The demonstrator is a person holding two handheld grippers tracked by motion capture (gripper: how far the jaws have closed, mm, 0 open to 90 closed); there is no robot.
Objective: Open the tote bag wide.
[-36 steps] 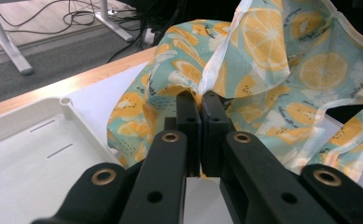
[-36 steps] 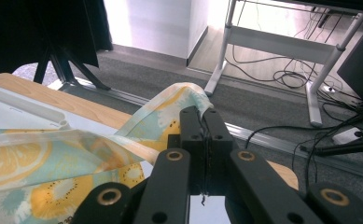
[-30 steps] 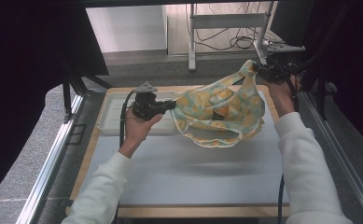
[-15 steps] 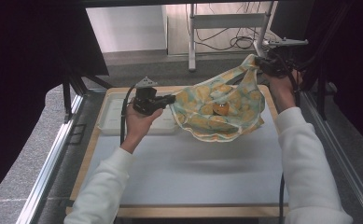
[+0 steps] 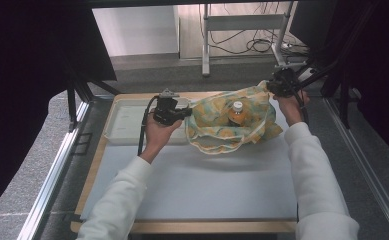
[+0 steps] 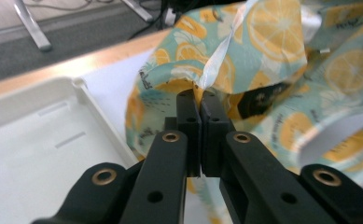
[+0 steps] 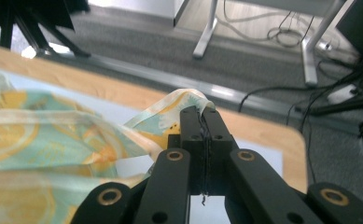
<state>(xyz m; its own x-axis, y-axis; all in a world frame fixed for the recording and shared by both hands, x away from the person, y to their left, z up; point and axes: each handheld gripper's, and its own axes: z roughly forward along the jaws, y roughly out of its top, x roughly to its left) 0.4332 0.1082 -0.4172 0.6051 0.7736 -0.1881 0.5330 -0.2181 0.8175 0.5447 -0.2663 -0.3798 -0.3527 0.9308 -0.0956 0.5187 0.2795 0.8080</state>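
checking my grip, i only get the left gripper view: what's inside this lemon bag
Observer: In the high view, a bottle with a white cap and orange contents stands in the bag.
Operator: is the other side held too
Observer: Yes. The right tongs are shut on a fold of the bag's edge, seen in the right gripper view.
Operator: is the bag over the tray
Observer: No. From above, the white tray lies left of the bag, which sits on the grey mat.
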